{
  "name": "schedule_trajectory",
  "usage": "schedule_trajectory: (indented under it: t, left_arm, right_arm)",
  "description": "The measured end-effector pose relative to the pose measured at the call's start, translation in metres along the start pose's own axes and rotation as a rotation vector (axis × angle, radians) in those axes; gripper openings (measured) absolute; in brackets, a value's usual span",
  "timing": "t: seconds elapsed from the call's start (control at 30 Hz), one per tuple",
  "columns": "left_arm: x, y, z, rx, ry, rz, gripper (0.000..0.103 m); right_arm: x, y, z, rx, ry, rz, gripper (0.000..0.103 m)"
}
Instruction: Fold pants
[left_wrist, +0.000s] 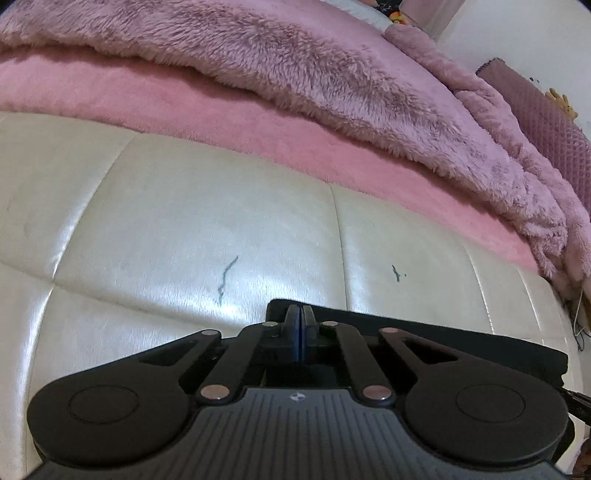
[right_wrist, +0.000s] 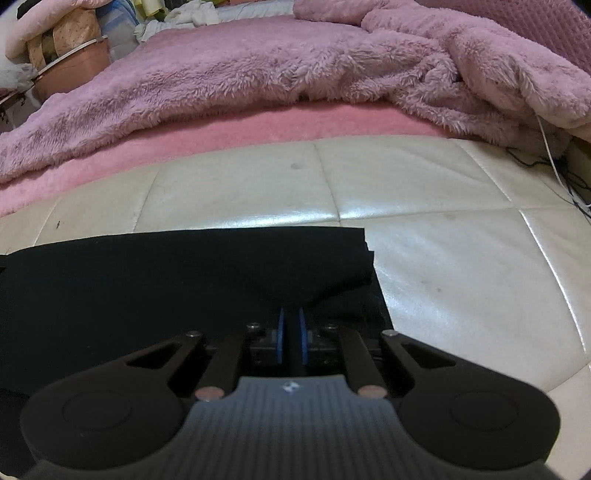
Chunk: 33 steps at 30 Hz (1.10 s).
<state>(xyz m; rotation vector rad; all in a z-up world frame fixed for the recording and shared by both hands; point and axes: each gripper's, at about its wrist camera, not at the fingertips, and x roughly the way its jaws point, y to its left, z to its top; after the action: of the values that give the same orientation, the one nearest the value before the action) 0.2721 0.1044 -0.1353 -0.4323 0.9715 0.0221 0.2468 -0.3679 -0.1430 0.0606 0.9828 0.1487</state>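
Right tool (right_wrist: 291, 321) pinches a fold of black pants (right_wrist: 147, 280) on the cream quilted cushion (right_wrist: 461, 258)

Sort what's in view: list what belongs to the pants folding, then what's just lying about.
Job:
black pants
left gripper, shut
right gripper, shut on the pants

Lying about:
fluffy pink blanket
pink sheet
white cable

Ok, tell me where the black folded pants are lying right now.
The black folded pants lie on the cream quilted leather surface, in front of the pink fluffy blanket; in the right wrist view they fill the lower left.
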Motion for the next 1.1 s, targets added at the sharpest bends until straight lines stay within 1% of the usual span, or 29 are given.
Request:
schedule_trajectory:
  t: [0.13, 0.17, 0.2, 0.23, 0.27, 0.3, 0.33, 0.4, 0.5, 0.6, 0.63, 0.7, 0.8, 0.87, 1.0, 1.03, 1.07, 1.1]
  left_arm:
    - [-0.005, -0.002, 0.005, -0.01, 0.005, 0.004, 0.006]
    - [-0.01, -0.001, 0.006, -0.021, 0.0, -0.01, 0.013]
    - [-0.017, -0.001, 0.005, -0.033, -0.004, -0.017, 0.026]
    - [-0.024, 0.0, 0.005, -0.039, -0.007, -0.022, 0.033]
    - [-0.032, 0.002, 0.002, -0.043, -0.012, -0.029, 0.047]
    - [-0.038, 0.004, -0.001, -0.046, -0.011, -0.035, 0.053]
    - [-0.044, 0.008, -0.006, -0.051, -0.004, -0.044, 0.053]
    - [-0.051, 0.017, -0.014, -0.077, 0.028, -0.07, 0.056]
    - [-0.054, 0.035, -0.03, -0.137, 0.063, -0.132, 0.056]
    - [-0.049, 0.051, -0.041, -0.2, 0.093, -0.187, 0.056]
    - [-0.047, 0.054, -0.043, -0.213, 0.094, -0.19, 0.056]
    - [-0.045, 0.06, -0.044, -0.241, 0.092, -0.22, 0.056]
    - [-0.04, 0.063, -0.044, -0.258, 0.107, -0.251, 0.056]
    - [-0.036, 0.064, -0.045, -0.27, 0.115, -0.278, 0.056]
    - [-0.025, 0.067, -0.051, -0.307, 0.128, -0.352, 0.055]
    - [-0.023, 0.069, -0.051, -0.322, 0.127, -0.366, 0.054]
    - [-0.021, 0.073, -0.052, -0.342, 0.127, -0.38, 0.051]
    - [-0.018, 0.077, -0.052, -0.354, 0.13, -0.385, 0.04]
  right_arm:
    - [0.001, -0.003, 0.0, 0.007, 0.0, 0.008, 0.003]
    - [0.001, -0.003, 0.001, 0.01, 0.001, 0.009, 0.003]
    - [0.001, -0.003, 0.002, 0.008, 0.004, 0.009, 0.003]
    - [0.0, -0.003, 0.004, 0.005, 0.006, 0.011, 0.003]
    - [-0.001, -0.003, 0.006, 0.003, 0.008, 0.015, 0.004]
    - [-0.004, -0.004, 0.008, 0.007, 0.004, 0.025, 0.005]
    - [-0.008, -0.005, 0.009, 0.016, -0.007, 0.031, 0.006]
    - [-0.019, -0.006, 0.011, 0.033, -0.042, 0.039, 0.017]
    - [-0.032, 0.001, 0.008, 0.025, -0.07, 0.093, 0.023]
    - [-0.035, 0.016, 0.0, -0.008, -0.063, 0.165, 0.023]
    - [-0.035, 0.022, -0.004, -0.019, -0.061, 0.185, 0.023]
    - [-0.031, 0.033, -0.009, -0.038, -0.046, 0.212, 0.023]
    - [-0.022, 0.043, -0.015, -0.036, -0.012, 0.234, 0.023]
    - [-0.015, 0.047, -0.018, -0.036, 0.012, 0.228, 0.023]
    - [-0.01, 0.048, -0.02, -0.024, 0.017, 0.229, 0.023]
    - [-0.009, 0.047, -0.02, -0.022, 0.018, 0.23, 0.023]
    - [-0.007, 0.048, -0.02, -0.024, 0.02, 0.228, 0.024]
    - [-0.007, 0.05, -0.02, -0.033, 0.021, 0.224, 0.025]
